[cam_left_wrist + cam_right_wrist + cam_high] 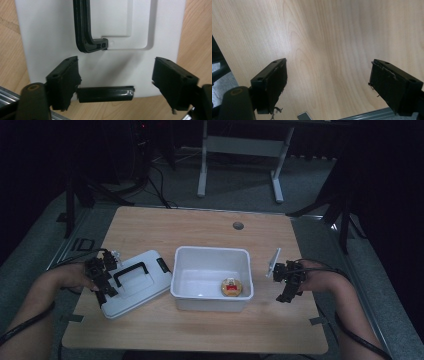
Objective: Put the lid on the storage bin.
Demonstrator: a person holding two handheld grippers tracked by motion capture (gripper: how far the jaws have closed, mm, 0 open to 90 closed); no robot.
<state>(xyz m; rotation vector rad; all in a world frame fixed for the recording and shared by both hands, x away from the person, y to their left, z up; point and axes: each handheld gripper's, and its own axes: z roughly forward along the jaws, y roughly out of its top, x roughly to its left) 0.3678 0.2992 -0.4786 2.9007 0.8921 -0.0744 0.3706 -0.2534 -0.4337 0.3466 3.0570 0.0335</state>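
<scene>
On my left, I see the left gripper (107, 292) hovering over the near end of the white lid (134, 282), which lies flat on the wooden table (200, 330) just beside the left wall of the white bin (212, 257). In the left gripper view its jaws stand wide apart above the lid's short edge, with a black latch (105, 94) between them at that edge and nothing clamped. The lid's black handle (83, 30) runs up the middle of that view and bends at its near end; from above it reads as a black bracket across the lid's top.

The bin sits open at the table's centre. Inside, near its front right corner, I see a small round object (231, 287), tan with a red patch; I cannot tell what it is.

On my right, the right gripper (286, 296) hangs over bare table to the right of the bin, apart from it. In the right gripper view its jaws are spread wide over plain wood grain, holding nothing.
</scene>
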